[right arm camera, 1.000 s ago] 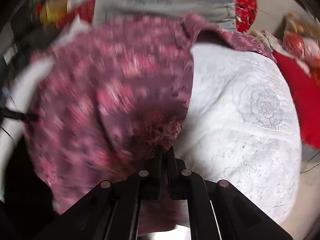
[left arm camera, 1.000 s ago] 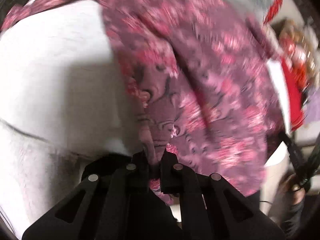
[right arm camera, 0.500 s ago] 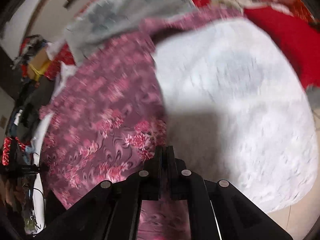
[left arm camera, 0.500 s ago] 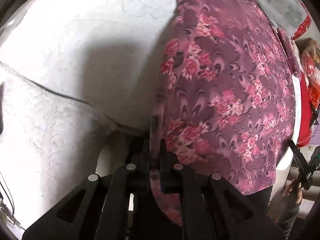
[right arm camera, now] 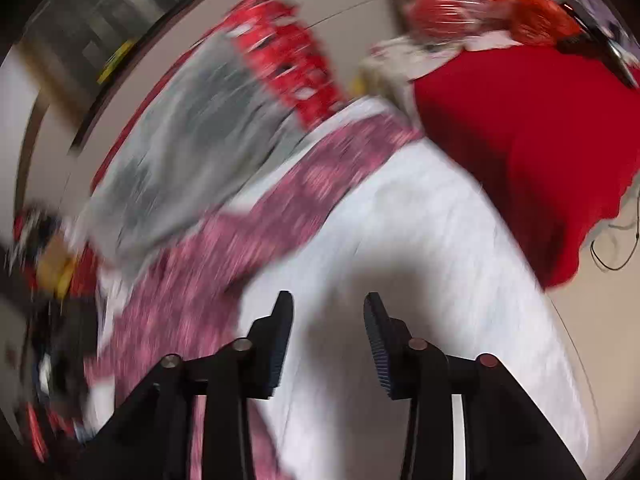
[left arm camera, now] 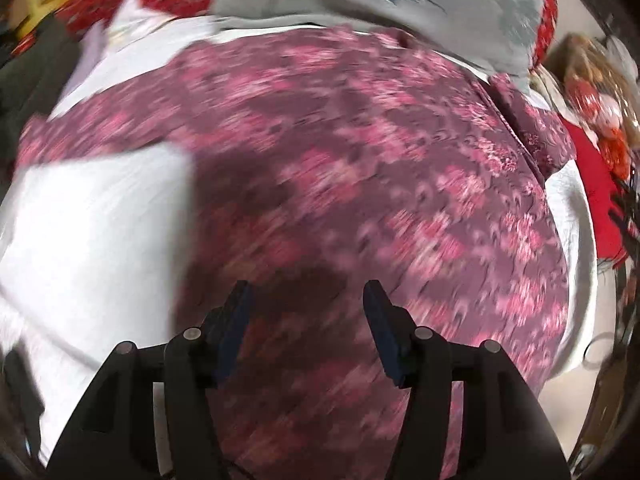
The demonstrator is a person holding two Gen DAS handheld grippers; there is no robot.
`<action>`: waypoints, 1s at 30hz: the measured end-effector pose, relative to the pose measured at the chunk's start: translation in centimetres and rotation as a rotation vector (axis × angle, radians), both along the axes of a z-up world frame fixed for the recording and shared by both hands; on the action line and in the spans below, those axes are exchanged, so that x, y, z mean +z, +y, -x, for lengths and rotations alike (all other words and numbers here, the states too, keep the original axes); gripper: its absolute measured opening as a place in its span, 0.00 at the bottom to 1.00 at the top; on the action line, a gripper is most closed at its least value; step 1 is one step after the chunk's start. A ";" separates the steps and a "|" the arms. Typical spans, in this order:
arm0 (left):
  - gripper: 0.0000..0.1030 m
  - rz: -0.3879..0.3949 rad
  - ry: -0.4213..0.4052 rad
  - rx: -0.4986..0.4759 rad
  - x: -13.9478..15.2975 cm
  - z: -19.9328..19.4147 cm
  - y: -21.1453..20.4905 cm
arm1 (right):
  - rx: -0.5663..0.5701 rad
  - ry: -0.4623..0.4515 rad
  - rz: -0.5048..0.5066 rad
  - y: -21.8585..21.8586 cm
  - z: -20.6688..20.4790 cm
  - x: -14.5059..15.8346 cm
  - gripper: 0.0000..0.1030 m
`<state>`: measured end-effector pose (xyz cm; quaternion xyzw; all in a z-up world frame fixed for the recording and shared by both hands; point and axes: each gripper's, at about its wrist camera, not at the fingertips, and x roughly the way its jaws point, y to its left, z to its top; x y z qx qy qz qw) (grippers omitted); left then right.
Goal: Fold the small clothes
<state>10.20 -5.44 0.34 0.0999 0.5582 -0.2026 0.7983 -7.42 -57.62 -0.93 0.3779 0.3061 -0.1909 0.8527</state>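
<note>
Now | left hand-held gripper (left arm camera: 306,308) and right hand-held gripper (right arm camera: 327,316): jaws opening, nothing between | maroon pink-flowered cloth garment (left arm camera: 360,184): flat on white textured cover (right arm camera: 420,240), folds left.

A white textured bedcover (right arm camera: 440,248) spreads under the claw. Beyond it lie a grey floral cloth (left arm camera: 400,4) and a red blanket (right arm camera: 520,140); beige floor (right arm camera: 592,320) shows to the right.
</note>
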 end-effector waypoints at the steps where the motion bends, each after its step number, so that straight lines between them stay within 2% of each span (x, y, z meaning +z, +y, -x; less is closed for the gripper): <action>1: 0.54 0.004 0.001 -0.010 -0.1 -0.3 -0.9 | -0.050 0.002 -0.009 -2.1 -1.1 -0.3 0.45; 4: 0.54 0.026 0.018 -0.023 -1.3 -2.3 -3.8 | -0.182 -0.004 -0.064 -7.6 -4.1 -1.8 0.46; 7: 0.54 0.056 0.039 -0.027 -2.4 -4.3 -6.0 | -0.258 -0.003 -0.131 -11.7 -7.4 -4.2 0.48; 10: 0.55 0.070 0.028 -0.031 -2.7 -5.9 -7.5 | -0.287 0.025 -0.153 -13.6 -10.9 -6.2 0.48; 12: 0.55 0.077 -0.004 -0.031 -2.4 -6.7 -8.5 | -0.295 0.009 -0.118 -13.7 -12.8 -6.7 0.48; 13: 0.55 0.080 -0.014 -0.032 -2.1 -7.2 -8.9 | -0.294 0.006 -0.078 -13.4 -13.5 -6.5 0.45; 14: 0.55 0.084 -0.018 -0.031 -1.9 -7.5 -9.1 | -0.282 0.017 -0.033 -13.3 -14.3 -6.2 0.28; 15: 0.55 0.095 -0.024 -0.028 -1.5 -8.0 -9.4 | -0.261 0.026 0.002 -13.2 -14.7 -5.9 0.16; 16: 0.55 0.104 -0.031 -0.025 -1.2 -8.3 -9.5 | -0.239 0.023 0.029 -13.2 -15.1 -5.4 0.13; 17: 0.55 0.114 -0.045 -0.017 -0.8 -8.7 -9.6 | -0.226 0.001 0.047 -13.3 -14.8 -4.8 0.12; 18: 0.55 0.124 -0.058 -0.006 -0.3 -9.2 -9.6 | -0.228 -0.030 0.061 -13.5 -14.2 -4.0 0.04; 21: 0.60 0.153 -0.060 0.035 -0.1 -10.4 -9.4 | -0.294 -0.083 0.092 -15.2 -11.3 -2.4 0.04; 23: 0.60 0.170 -0.041 0.064 -0.9 -11.0 -9.0 | -0.387 -0.104 0.099 -16.9 -8.3 -1.8 0.04; 26: 0.60 0.140 -0.027 0.086 -3.0 -11.7 -9.4 | -0.483 -0.048 0.066 -19.4 -5.4 -3.0 0.04; 28: 0.62 0.116 -0.076 0.075 -3.4 -11.3 -9.8 | -0.495 0.006 0.031 -20.2 -4.8 -4.2 0.04; 30: 0.63 0.105 -0.086 0.059 -3.5 -11.0 -9.9 | -0.495 0.004 0.026 -19.7 -4.6 -4.5 0.04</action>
